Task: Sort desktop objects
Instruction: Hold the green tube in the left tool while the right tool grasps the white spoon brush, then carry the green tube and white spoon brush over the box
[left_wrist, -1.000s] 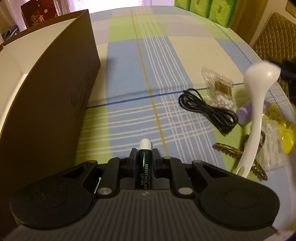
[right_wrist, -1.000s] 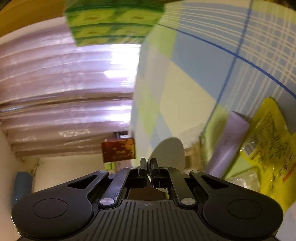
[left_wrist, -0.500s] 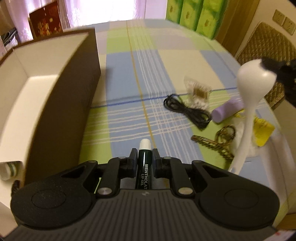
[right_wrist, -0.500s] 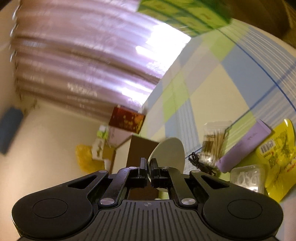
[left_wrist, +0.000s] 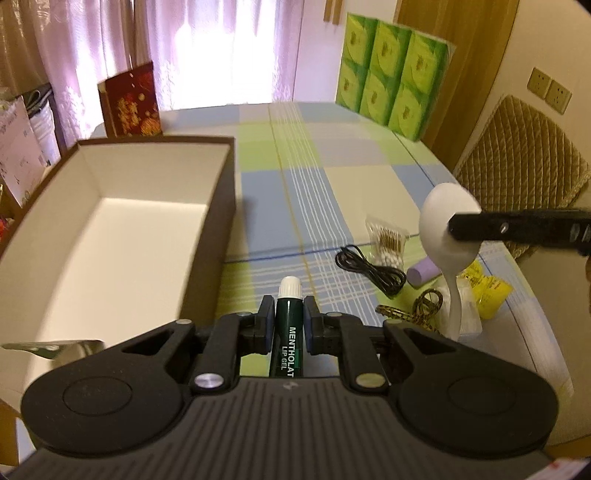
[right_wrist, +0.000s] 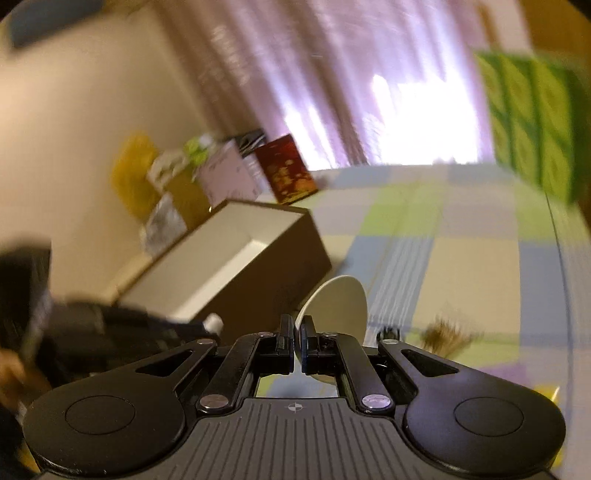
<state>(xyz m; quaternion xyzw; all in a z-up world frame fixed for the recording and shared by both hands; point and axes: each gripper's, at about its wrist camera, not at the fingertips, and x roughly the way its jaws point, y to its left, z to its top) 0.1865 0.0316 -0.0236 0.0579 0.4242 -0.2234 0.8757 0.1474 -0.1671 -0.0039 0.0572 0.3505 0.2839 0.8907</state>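
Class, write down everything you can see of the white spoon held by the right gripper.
The white spoon looks like smooth, glossy plastic or ceramic: an oval bowl and a curved handle. The right gripper is shut on the bowl, its fingers pinching the bowl near its rim. In the left wrist view the bowl is uppermost and the handle hangs down in front of the items on the checked tablecloth; its lower tip is hidden behind the left gripper. Only the gripper visibly touches it.

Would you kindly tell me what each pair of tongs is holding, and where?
Left tongs grip the lip gel tube just below its white cap; right tongs pinch the white spoon by its bowl.
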